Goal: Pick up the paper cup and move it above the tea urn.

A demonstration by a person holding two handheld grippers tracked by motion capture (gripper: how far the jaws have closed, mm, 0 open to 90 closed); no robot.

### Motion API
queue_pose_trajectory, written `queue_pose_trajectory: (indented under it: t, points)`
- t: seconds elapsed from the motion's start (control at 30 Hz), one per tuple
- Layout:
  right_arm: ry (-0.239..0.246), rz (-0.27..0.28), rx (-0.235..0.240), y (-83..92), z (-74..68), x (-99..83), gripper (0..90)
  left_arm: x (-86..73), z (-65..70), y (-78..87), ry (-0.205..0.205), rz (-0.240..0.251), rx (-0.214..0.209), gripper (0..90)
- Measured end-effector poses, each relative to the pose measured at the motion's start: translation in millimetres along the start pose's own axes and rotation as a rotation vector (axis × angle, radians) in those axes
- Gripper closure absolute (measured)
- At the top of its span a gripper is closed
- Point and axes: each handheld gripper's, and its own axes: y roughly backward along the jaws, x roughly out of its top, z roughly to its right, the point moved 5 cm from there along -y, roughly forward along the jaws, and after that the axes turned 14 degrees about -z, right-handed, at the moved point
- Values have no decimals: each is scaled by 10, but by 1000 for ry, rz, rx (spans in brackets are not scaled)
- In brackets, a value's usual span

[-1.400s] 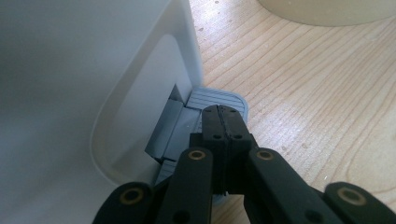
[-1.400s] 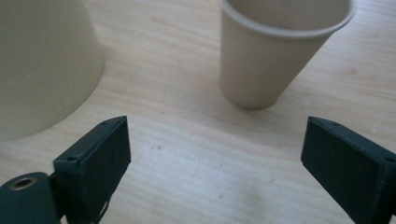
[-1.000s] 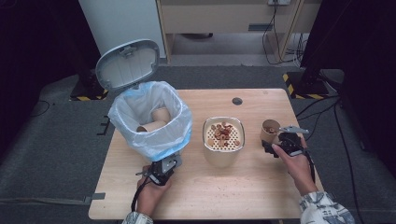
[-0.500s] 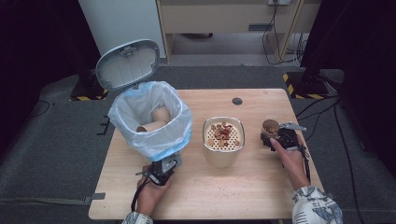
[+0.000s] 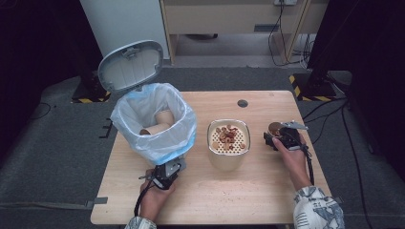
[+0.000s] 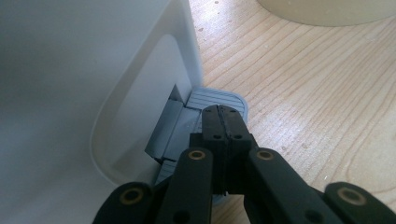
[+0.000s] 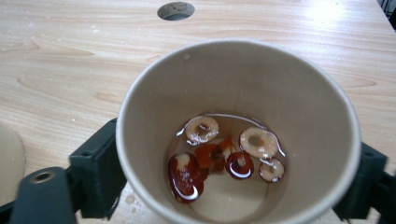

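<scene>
Paper cup (image 7: 238,135) sits between the right gripper's (image 5: 282,138) closing fingers; left gripper's (image 6: 223,122) fingers together on the bin pedal (image 6: 219,99).

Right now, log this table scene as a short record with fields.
surface: wooden table
left gripper: shut, pressing the grey pedal of the white bin
bin lid: raised
bin contents: paper cups inside the blue liner
right gripper: jaws either side of the paper cup, just been closing
cup contents: a little liquid with red and pale fruit slices
middle of table: cream strainer container with fruit pieces on top
</scene>
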Motion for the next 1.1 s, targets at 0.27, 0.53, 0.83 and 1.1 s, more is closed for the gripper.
queue_pose_trajectory:
  t: [0.27,0.53,0.83,1.1]
  points:
    - [1,18,-19,-22,25,-4,231,2,-6,1,-14,-1,3,892]
    - [16,32,-21,-74,39,-8,225,3,-7,1,-15,-1,3,892]
    - [75,40,-18,-29,6,1,306,2,-7,1,-12,0,1,891]
    - [116,60,4,149,-26,69,320,-1,-3,-1,3,2,-5,892]
